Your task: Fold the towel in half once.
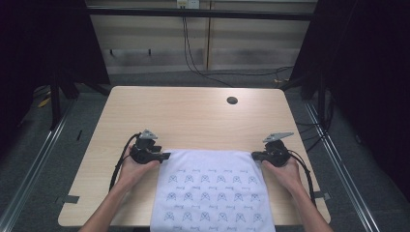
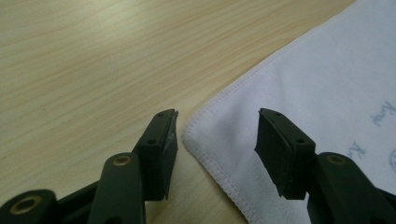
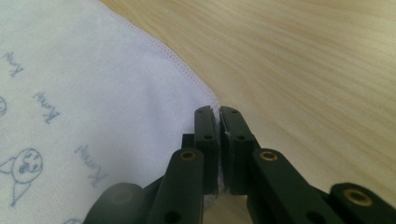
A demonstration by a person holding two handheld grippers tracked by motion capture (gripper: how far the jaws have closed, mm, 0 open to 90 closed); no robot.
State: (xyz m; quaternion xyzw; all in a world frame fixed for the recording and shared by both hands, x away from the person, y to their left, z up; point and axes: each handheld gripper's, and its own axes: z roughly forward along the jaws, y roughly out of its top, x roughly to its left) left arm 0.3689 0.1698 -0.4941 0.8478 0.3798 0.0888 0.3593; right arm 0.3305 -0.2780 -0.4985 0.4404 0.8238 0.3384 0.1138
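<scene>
A white cloth (image 1: 211,186) printed with small blue figures is lying flat on the wooden table (image 1: 193,113), taking up the 6 o'clock part of the tabletop in the high view and hanging over the near edge.

The left gripper (image 1: 165,156) is sitting at the cloth's far left corner, around 9 o'clock of the cloth, with the person's left hand (image 1: 131,169) wrapped around it. In the left gripper view its jaws are standing wide apart: the stitched corner of the cloth (image 2: 299,126) is lying between them, one jaw over bare wood, the other over the fabric, neither pad pressing on it.

The right gripper (image 1: 255,155) is sitting at the far right corner, around 3 o'clock, held by the right hand (image 1: 285,171). In the right gripper view (image 3: 219,116) its jaws are pinched together, and a sliver of white hem appears to be caught between the pads, so it is holding that corner of the cloth (image 3: 93,93).

A dark round hole (image 1: 232,100) is showing in the table at 12 o'clock, well apart from the cloth.
</scene>
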